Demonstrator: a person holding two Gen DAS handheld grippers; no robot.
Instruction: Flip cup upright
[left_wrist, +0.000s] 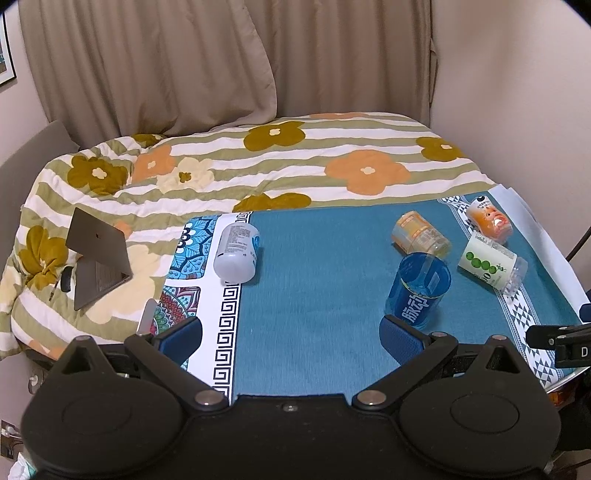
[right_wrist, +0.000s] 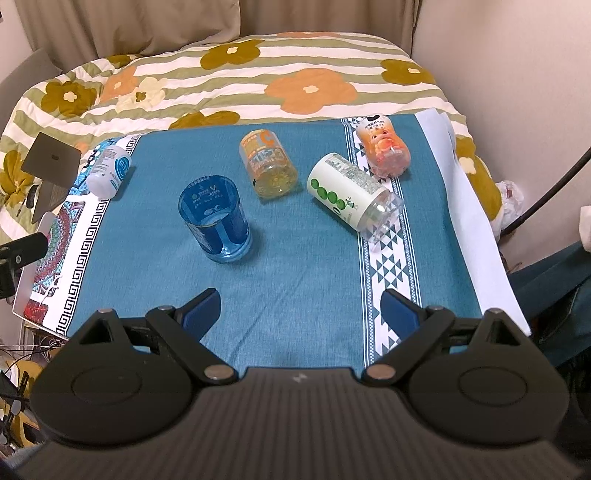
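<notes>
A blue cup (left_wrist: 419, 291) (right_wrist: 216, 221) stands upright, mouth up, on the teal cloth (left_wrist: 314, 295) (right_wrist: 295, 258). Four other cups lie on their sides: a white one (left_wrist: 238, 251) (right_wrist: 109, 170) at the left, a yellow-orange one (left_wrist: 421, 232) (right_wrist: 269, 164), a white one with green dots (left_wrist: 491, 262) (right_wrist: 351, 195), and an orange one (left_wrist: 491, 219) (right_wrist: 386, 146) at the far right. My left gripper (left_wrist: 291, 339) is open and empty, its right finger just in front of the blue cup. My right gripper (right_wrist: 301, 310) is open and empty, near the front of the cloth.
A floral striped quilt (left_wrist: 258, 158) (right_wrist: 240, 74) covers the bed behind the cloth. A half-open laptop (left_wrist: 98, 258) (right_wrist: 50, 162) stands on the quilt at the left. Curtains (left_wrist: 221, 62) and walls close off the back. A black clamp (left_wrist: 561, 339) shows at the right edge.
</notes>
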